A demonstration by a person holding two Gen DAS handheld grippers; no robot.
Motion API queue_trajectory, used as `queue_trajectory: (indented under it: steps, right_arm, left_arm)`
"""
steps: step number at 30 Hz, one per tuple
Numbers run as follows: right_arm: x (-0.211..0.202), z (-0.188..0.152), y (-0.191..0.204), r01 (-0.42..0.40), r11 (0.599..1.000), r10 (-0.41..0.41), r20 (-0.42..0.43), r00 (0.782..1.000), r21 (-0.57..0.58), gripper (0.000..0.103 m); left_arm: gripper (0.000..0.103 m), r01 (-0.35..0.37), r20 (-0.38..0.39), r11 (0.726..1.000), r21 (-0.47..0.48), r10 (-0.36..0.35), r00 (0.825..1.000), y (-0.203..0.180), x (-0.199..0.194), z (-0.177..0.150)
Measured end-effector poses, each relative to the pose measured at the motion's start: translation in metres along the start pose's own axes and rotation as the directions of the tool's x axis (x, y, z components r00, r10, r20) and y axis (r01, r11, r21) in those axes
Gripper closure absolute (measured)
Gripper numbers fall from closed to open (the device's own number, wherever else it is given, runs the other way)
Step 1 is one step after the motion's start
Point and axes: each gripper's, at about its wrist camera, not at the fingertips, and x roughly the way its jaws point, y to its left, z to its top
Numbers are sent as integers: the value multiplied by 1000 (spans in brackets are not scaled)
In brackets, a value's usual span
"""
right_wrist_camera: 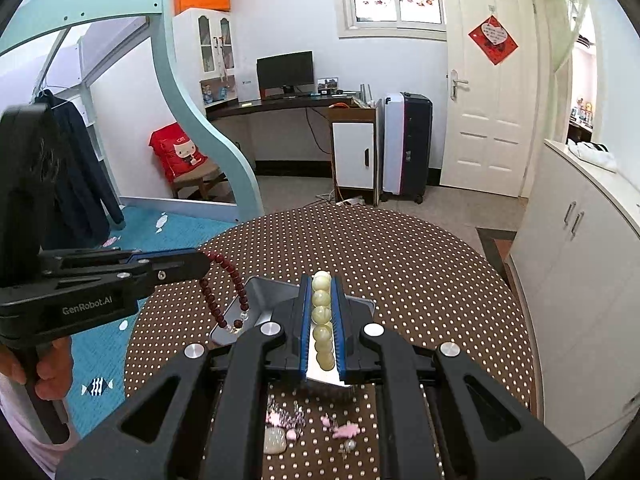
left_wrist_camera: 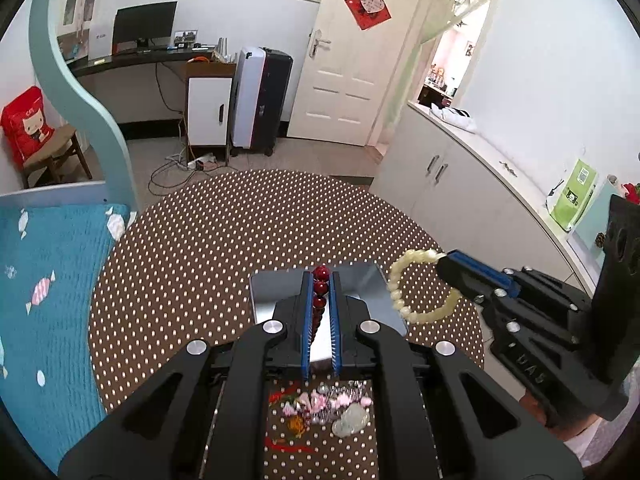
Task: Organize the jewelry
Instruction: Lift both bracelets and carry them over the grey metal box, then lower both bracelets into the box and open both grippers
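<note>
Jewelry in 2 bracelets, both lifted off the table. Red bead bracelet (left_wrist_camera: 320, 294) pinched between the blue-padded fingers of the left gripper (left_wrist_camera: 321, 280), jaws clamped on the strand; in the right wrist view its loop (right_wrist_camera: 228, 292) hangs from that gripper's tip (right_wrist_camera: 202, 264) over the near-left corner of the tray. Cream bead bracelet (right_wrist_camera: 322, 320) clamped the same way in the right gripper (right_wrist_camera: 322, 284), beads lined up between the pads; from the left wrist view its loop (left_wrist_camera: 404, 288) dangles at the tip of the right gripper (left_wrist_camera: 446, 260), just beside the tray's right edge.

Grey metal tray (left_wrist_camera: 368, 280) sits on the round table with the brown polka-dot cloth (left_wrist_camera: 240, 240), under both grippers.

Small pile of remaining pieces (left_wrist_camera: 320, 404) on the cloth near the table's front edge: pink flower-shaped bits, a pale green pendant (left_wrist_camera: 350, 420), something orange, red cord. Same pile in the right wrist view (right_wrist_camera: 312, 426), partly hidden by gripper linkage.

Teal bedspread (left_wrist_camera: 48, 280) left of the table.
</note>
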Motion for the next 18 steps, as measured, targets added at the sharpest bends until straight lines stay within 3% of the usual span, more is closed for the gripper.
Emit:
queue_trajectory:
  steps: [6,9,18]
  right_arm:
    - [25,0,-3,-7,1000,7,-49,999,4,94]
    - [37,-4,-5,-17,1000,18,-89,996,19,94]
    - [60,-6,-11,-30,999,36,-150,988,38,91]
  left_arm:
    - [96,-40,-32,999,19,41,999,-2,26,12]
    - [96,-75,-75,997,31,77,994,0,48,6]
    - [95,-88,-178,996,22,90,980,11,96,-15]
